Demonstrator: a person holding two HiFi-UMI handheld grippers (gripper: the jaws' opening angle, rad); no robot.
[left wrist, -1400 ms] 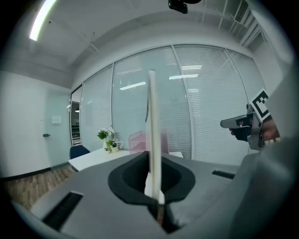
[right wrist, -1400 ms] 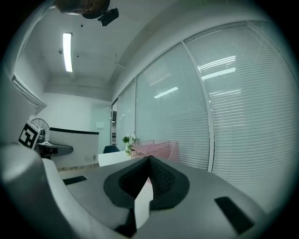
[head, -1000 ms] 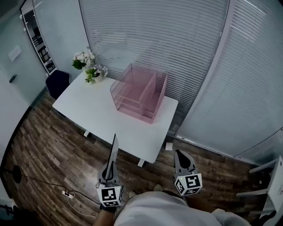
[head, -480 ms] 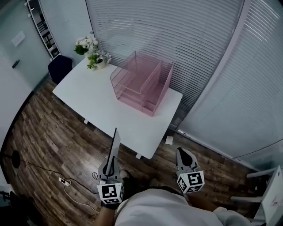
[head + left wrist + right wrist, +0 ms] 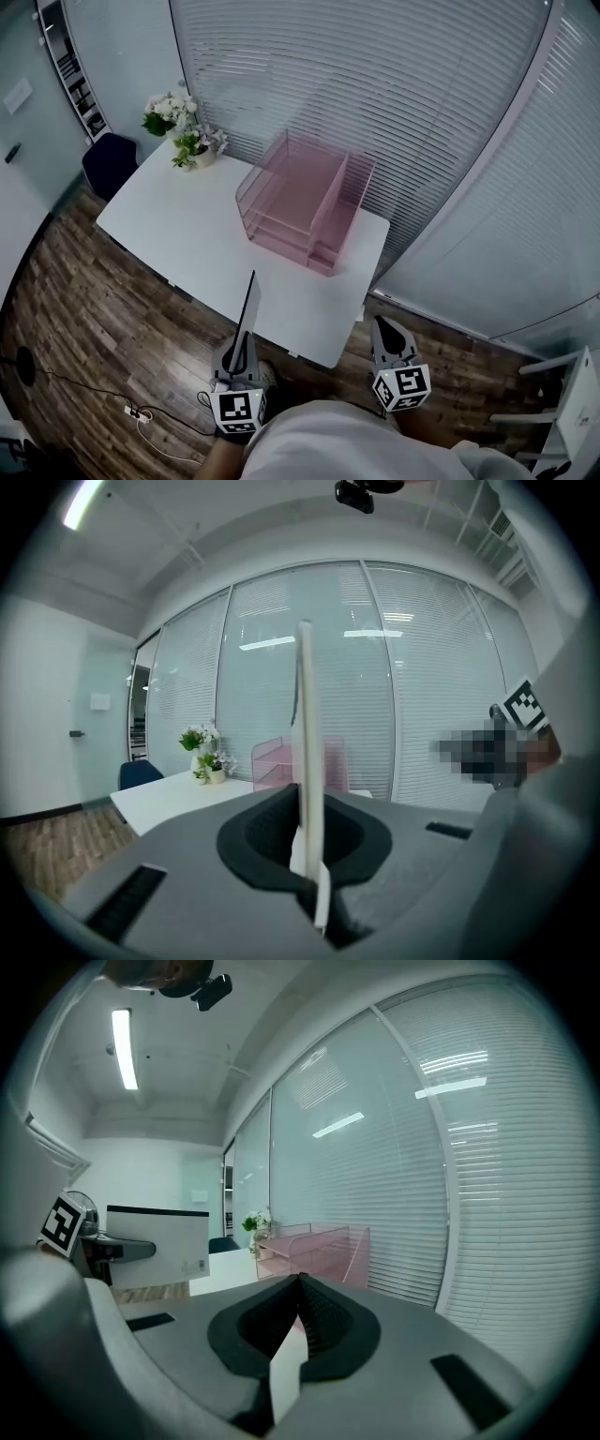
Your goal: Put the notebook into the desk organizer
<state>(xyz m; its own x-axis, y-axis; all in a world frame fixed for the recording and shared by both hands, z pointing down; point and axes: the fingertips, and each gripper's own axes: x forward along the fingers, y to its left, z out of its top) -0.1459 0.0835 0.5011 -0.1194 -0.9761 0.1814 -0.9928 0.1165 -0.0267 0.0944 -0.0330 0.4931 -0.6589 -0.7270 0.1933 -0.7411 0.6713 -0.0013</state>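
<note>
The left gripper (image 5: 241, 352) is clenched on the notebook (image 5: 249, 309), its jaws pinching the lower edge. The notebook stands upright out of the jaws. In the left gripper view it is edge-on, a thin pale strip rising straight up between the pads. In the right gripper view it shows off to the left as a white cover with a dark band along the top.

The right gripper (image 5: 382, 330) is clenched on nothing, and its jaws meet in a point. It sits to the right of the left gripper, apart from it and about level with it.

The organizer (image 5: 302, 197), pink and see-through, stands ahead of both grippers and well apart from them. It is a little right of the left gripper's line and a little left of the right one's. It rests on the white table (image 5: 178, 234), near the far side. The table's near edge lies just ahead of the left gripper, and in the head view the notebook's top overlaps that edge. The notebook is not yet in the organizer.

Flowers (image 5: 178, 127) stand on the table's far corner, ahead and to the left of the left gripper. A dark chair (image 5: 108, 164) is further left. Blinds (image 5: 375, 84) hang behind the organizer. Wood floor (image 5: 94, 328) lies below both grippers.
</note>
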